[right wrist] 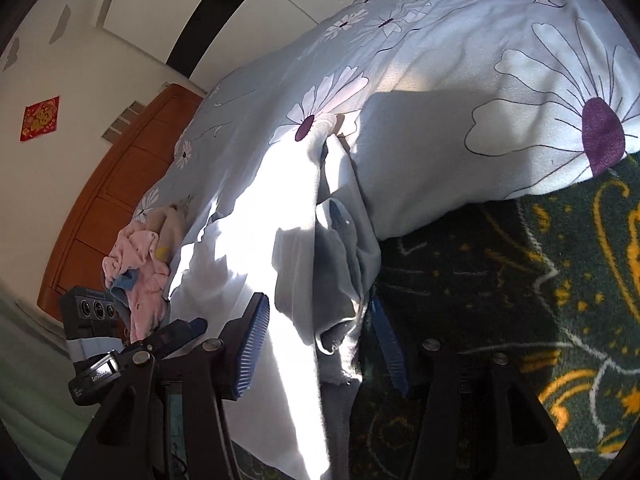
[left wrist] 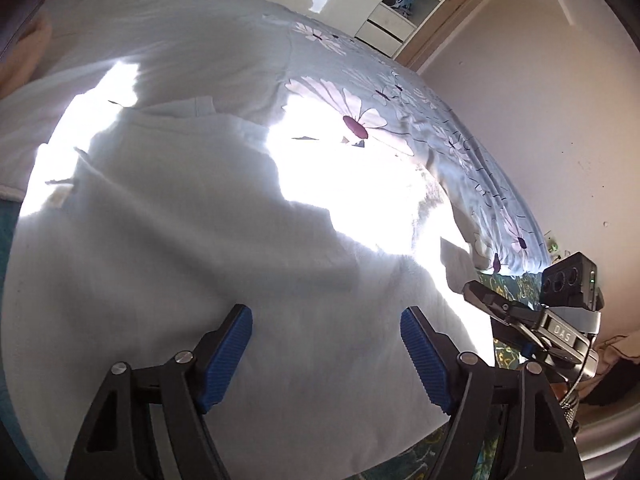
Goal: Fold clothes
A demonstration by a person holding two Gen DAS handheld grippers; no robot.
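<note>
A pale blue-white garment (left wrist: pixel 200 260) lies spread flat on the bed, half in bright sunlight. My left gripper (left wrist: pixel 325 314) hovers just above its near part, open, with its blue pads (left wrist: pixel 228 356) wide apart and nothing clamped. In the right wrist view the garment's bunched side edge (right wrist: pixel 340 264) runs down between the pads of my right gripper (right wrist: pixel 318 302). Those jaws stand apart; the cloth drapes against the right pad (right wrist: pixel 390 352) and the left pad (right wrist: pixel 252 344) is free of it. No grip on the cloth shows.
A floral grey-blue duvet (left wrist: pixel 360 92) covers the bed, over a dark green patterned blanket (right wrist: pixel 520 280) at the near edge. A pile of pink clothes (right wrist: pixel 140 264) lies by the brown wooden board (right wrist: pixel 120 184). White shelves (left wrist: pixel 400 4) stand beyond the bed.
</note>
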